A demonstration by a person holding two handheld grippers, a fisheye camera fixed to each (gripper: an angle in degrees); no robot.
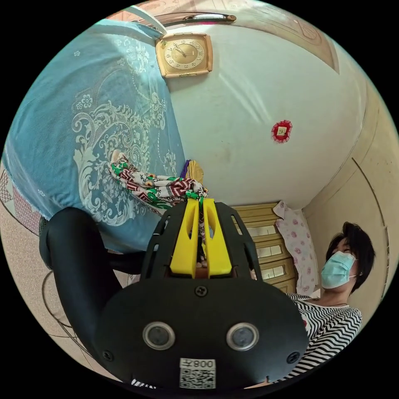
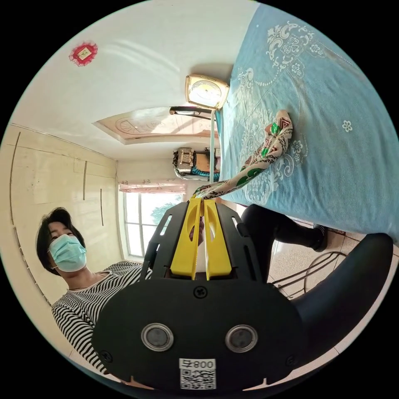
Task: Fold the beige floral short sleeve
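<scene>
On the bed covered with a blue cloth with white flower patterns (image 1: 83,124), the beige short sleeve top with red, green and black patterns (image 1: 153,187) lies bunched up in a long twist. One end of it rests on the blue cloth and the other end lifts off toward the left gripper with yellow jaws (image 1: 200,203). Those two yellow jaws are pressed close together, and the edge of the top is pinched between their tips.

From the right gripper view, the same top (image 2: 257,162) stretches from the blue cloth (image 2: 332,145) to the right gripper with yellow jaws (image 2: 202,203). Its jaws are also squeezed together on the cloth, so both grippers have hold of the top, each at an end that hangs off the bed.

A square gold wall clock (image 1: 184,54) hangs on the white wall beside the bed. A small red square decoration (image 1: 282,131) is stuck on that wall too. A person in a black and white striped shirt (image 1: 328,328) stands near. A wooden chest of drawers (image 1: 266,249) is behind, with a pink flowered cloth (image 1: 297,241) draped just beside it.
</scene>
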